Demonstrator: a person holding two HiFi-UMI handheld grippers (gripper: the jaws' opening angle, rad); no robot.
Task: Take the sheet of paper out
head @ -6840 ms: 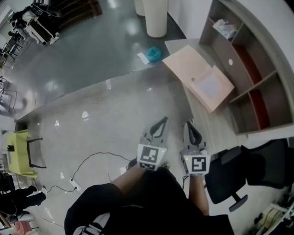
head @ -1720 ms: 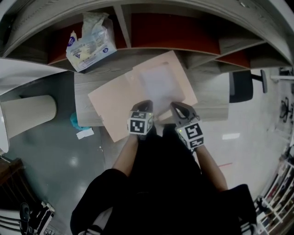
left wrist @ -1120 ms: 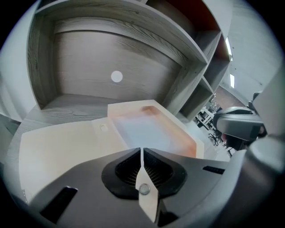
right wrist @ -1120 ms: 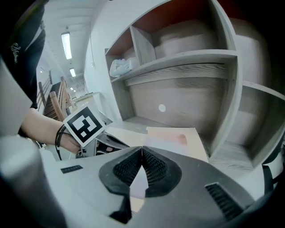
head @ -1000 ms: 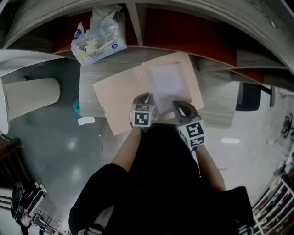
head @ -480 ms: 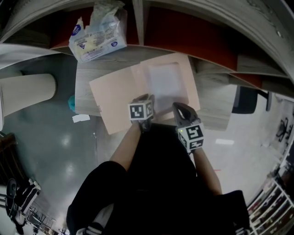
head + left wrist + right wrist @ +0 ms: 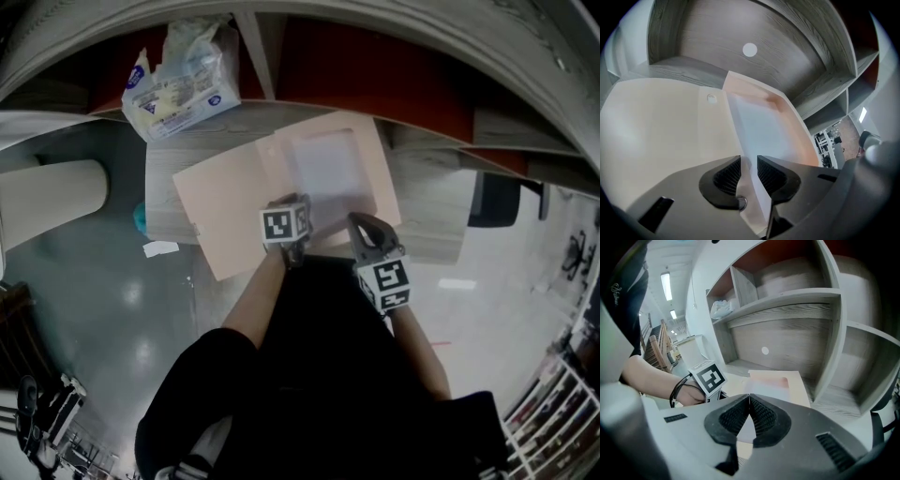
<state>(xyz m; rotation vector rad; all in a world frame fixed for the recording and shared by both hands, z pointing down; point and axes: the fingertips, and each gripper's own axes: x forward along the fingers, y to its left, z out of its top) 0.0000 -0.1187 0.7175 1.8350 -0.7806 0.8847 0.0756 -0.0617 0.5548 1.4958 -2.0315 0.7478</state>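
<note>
Between my left jaws: the near edge of the white sheet of paper (image 7: 757, 131) runs into the gap, beside the fold of the open pale peach card folder (image 7: 656, 126)
Left gripper (image 7: 749, 159): jaws a narrow slot apart, astride that edge; I see no pad pressing on it, so I count nothing as held yet
Sheet: flat on the folder's right-hand leaf with a peach border round it, straight ahead of the left tool; the folder lies on the grey wood-grain desk (image 7: 431, 211)
Long axis: runs directly away from the left jaws toward the back of the grey shelf unit (image 7: 787, 61), so the short near edge is the one facing me
Nearer tool: the left one by a clear margin; it is over the folder, while the right hangs back at the desk's near edge
Right gripper (image 7: 749, 398): tips closed together on nothing, the sheet ahead of it and slightly to its left
Left hand pose: pitched steeply down over the near edge, marker cube on top
Next move, my judgement: close the left jaws on the sheet alone, then draw it back toward me along its length
Risk: the slot also spans a strip of folder, so I may pinch both layers
</note>
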